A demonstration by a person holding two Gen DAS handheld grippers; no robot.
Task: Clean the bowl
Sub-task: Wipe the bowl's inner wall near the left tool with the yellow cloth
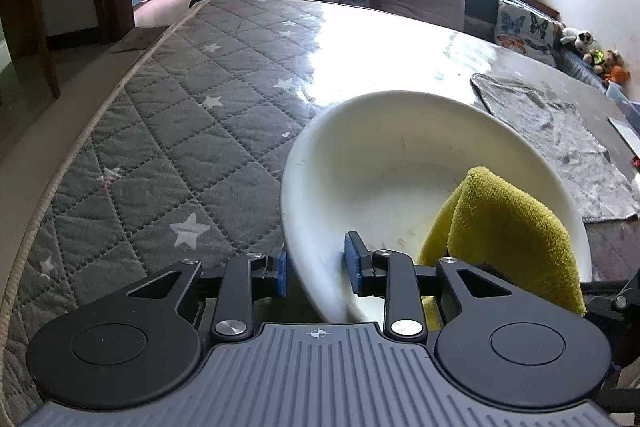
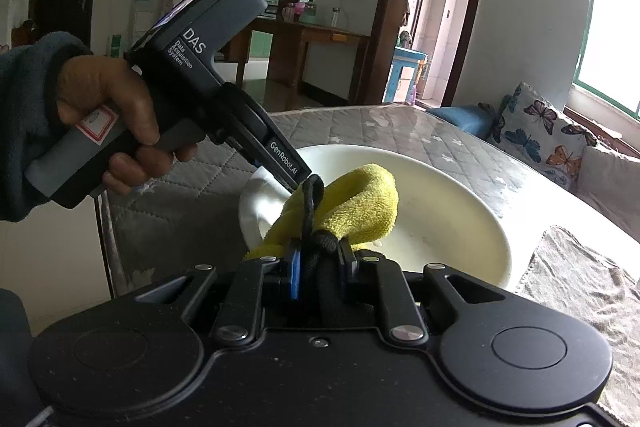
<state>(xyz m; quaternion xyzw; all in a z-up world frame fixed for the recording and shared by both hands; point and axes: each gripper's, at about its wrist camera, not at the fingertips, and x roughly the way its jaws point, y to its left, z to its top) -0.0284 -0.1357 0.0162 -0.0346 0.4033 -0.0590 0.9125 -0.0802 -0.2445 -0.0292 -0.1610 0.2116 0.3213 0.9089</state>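
Wiping step: your left gripper (image 1: 320,267) jaws clamp the bowl (image 1: 384,163) rim at lower centre; right gripper (image 2: 320,259) jaws grip the yellow cloth (image 2: 360,203), next to sweep inside.

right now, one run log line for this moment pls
phase: wiping | left hand-held gripper: shut on bowl rim, bowl tilted | right hand-held gripper: shut on yellow cloth, cloth inside bowl | surface: quilted mattress

Left gripper (image 1: 320,267) clamped, right gripper (image 2: 320,259) pinched closed, hand (image 2: 116,115) around the left handle.
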